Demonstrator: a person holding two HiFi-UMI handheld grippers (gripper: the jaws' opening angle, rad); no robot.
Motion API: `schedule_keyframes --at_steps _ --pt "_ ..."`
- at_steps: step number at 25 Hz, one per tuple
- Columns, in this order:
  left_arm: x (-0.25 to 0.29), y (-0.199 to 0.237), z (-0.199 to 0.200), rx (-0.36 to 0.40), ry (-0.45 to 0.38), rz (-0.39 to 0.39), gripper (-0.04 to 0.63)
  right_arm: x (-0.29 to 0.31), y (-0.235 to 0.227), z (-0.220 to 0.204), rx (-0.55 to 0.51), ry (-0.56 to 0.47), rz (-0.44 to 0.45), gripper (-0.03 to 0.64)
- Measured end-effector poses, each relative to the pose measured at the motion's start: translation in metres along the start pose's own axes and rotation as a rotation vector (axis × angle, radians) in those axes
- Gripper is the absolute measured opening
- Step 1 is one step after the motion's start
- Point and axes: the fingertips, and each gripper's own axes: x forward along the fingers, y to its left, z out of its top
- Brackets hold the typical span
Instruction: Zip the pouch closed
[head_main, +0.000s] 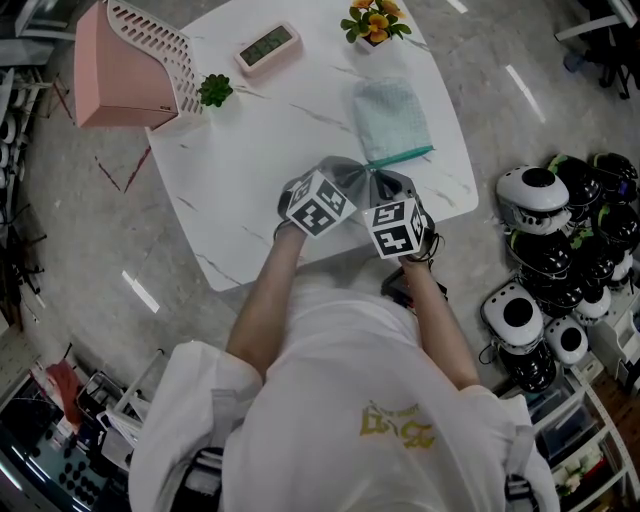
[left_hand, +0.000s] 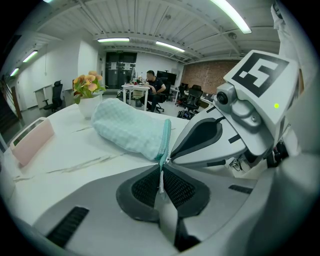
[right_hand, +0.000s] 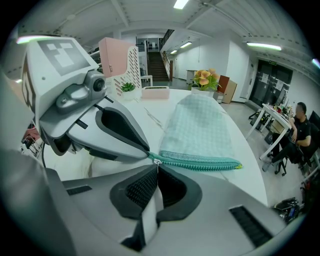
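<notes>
Mint waffle pouch (head_main: 392, 118) flat on white marble tabletop (head_main: 250, 200), teal zipper (right_hand: 200, 161) along near edge. Left tongs (left_hand: 161, 172) clamped on zipper end. Right tongs (right_hand: 157, 172) pinched tight on silver zipper pull (right_hand: 158, 162), just beside left tongs.

Even, bright light falls from ceiling strip lights (left_hand: 227, 15), which streak as glare on the polished floor (head_main: 523, 92) in the head view. The white table (head_main: 260, 190) is close to washed out, its shadows soft and faint. Both gripper views bend strongly at the edges and darken to black corners; the left tool (left_hand: 161, 172) and right tool (right_hand: 156, 167) blur near the lens.
</notes>
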Motion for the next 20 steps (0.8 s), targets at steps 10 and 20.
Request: schedule_keyframes --at_steps 10,20 --pt "-0.0034 -0.0016 -0.0011 -0.002 -0.002 0.009 0.037 -0.0008 0.0019 0.0003 -0.005 -0.002 0.003 0.017" --pt "-0.0094 0.0013 -0.0058 -0.025 -0.007 0.028 0.037 -0.0035 -0.0049 -0.0014 0.001 0.003 -0.013 0.017"
